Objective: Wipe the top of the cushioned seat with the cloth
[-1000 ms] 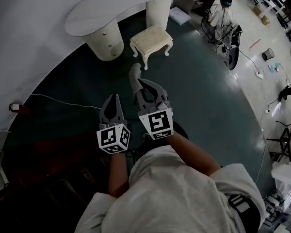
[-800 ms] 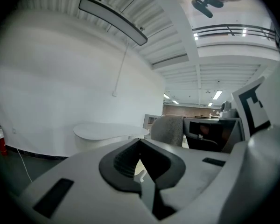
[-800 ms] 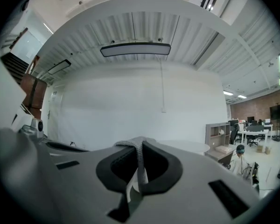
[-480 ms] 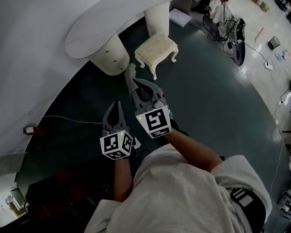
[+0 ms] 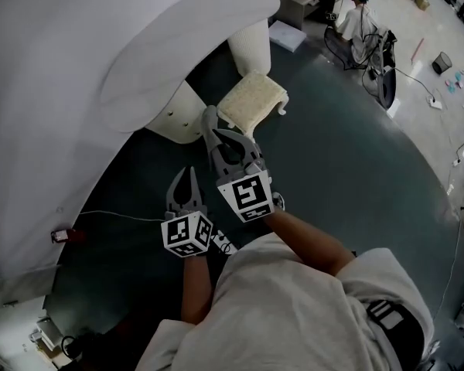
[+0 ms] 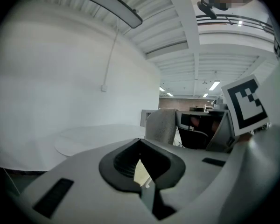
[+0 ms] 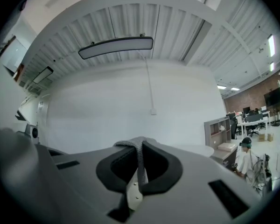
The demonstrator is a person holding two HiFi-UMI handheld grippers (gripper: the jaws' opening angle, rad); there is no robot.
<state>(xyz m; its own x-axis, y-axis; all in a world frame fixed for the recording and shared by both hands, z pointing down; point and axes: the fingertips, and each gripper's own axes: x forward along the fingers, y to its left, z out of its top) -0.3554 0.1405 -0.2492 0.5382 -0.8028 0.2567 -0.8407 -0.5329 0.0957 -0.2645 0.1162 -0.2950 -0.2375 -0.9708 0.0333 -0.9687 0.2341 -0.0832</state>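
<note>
The cream cushioned seat [image 5: 253, 99] stands on the dark floor beside a white desk. My right gripper [image 5: 211, 124] is held up in front of me, shut on a grey cloth [image 5: 209, 117] that sticks out past its tips, just left of the seat in the head view. In the right gripper view the cloth [image 7: 139, 160] runs pinched between the jaws of the right gripper [image 7: 138, 144]. My left gripper [image 5: 187, 175] is lower and nearer, shut with nothing in it. From the left gripper [image 6: 141, 143] view the cloth [image 6: 161, 125] hangs ahead.
A white curved desk [image 5: 178, 52] on ribbed pedestals [image 5: 251, 39] overhangs the seat's far side. A curved white wall [image 5: 39, 114] fills the left. A cable with a red plug [image 5: 66, 236] lies on the floor. A person [image 5: 359, 22] sits at the back right.
The seat and desk have come nearer and lower in the head view. Both grippers keep their pose, and the cloth tip now lies next to the seat's edge.
</note>
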